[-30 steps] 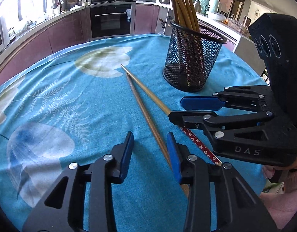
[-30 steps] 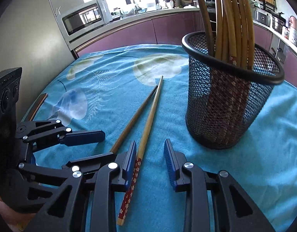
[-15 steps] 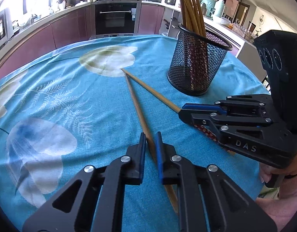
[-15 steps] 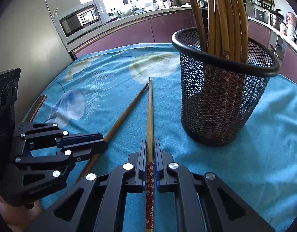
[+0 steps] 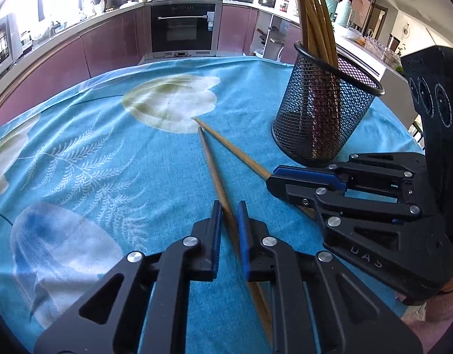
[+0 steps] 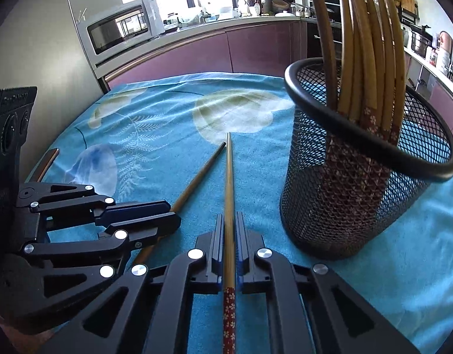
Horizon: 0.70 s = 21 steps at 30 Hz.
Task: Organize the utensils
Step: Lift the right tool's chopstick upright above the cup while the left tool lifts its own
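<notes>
Left gripper (image 5: 227,206) wider than before

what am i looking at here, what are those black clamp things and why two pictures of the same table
These are two hand-held grippers, each carried by a person, not a robot arm. Each has a fisheye camera looking forward along its jaws, so you get one picture per gripper.

In the left wrist view, the left gripper fills the bottom, with the right gripper off to the side. The right wrist view shows the reverse.

On the blue floral tablecloth stands a black mesh holder full of chopsticks. Two more chopsticks lie on the cloth: the right gripper is shut on the chopstick with the red floral end, and the left gripper's jaws are closed around the darker chopstick.
</notes>
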Motion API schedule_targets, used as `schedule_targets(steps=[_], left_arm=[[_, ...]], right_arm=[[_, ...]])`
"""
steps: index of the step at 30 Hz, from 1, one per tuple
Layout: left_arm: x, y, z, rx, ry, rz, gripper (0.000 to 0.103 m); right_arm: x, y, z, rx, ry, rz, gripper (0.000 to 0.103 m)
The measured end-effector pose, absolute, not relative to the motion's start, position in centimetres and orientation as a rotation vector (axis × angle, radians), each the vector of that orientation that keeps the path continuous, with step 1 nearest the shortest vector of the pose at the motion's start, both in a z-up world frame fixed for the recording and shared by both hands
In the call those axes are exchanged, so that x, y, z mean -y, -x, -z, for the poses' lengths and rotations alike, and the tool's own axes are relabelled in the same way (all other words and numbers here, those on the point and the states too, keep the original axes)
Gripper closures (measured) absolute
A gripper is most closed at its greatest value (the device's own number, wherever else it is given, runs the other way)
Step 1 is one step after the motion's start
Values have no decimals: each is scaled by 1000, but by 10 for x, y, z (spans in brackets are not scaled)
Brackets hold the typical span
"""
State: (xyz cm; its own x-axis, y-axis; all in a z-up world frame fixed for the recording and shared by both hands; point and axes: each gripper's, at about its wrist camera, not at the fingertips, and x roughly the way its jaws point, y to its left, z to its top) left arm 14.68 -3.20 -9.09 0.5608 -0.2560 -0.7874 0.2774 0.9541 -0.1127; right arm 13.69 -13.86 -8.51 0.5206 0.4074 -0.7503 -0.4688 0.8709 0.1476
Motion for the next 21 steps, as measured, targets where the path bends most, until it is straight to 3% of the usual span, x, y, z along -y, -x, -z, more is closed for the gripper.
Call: schedule_targets(steps=[21], left_arm=[[19,-114,58,-845,64,368,95]], right_arm=[[169,-100,52,-787,-79,-658,97]])
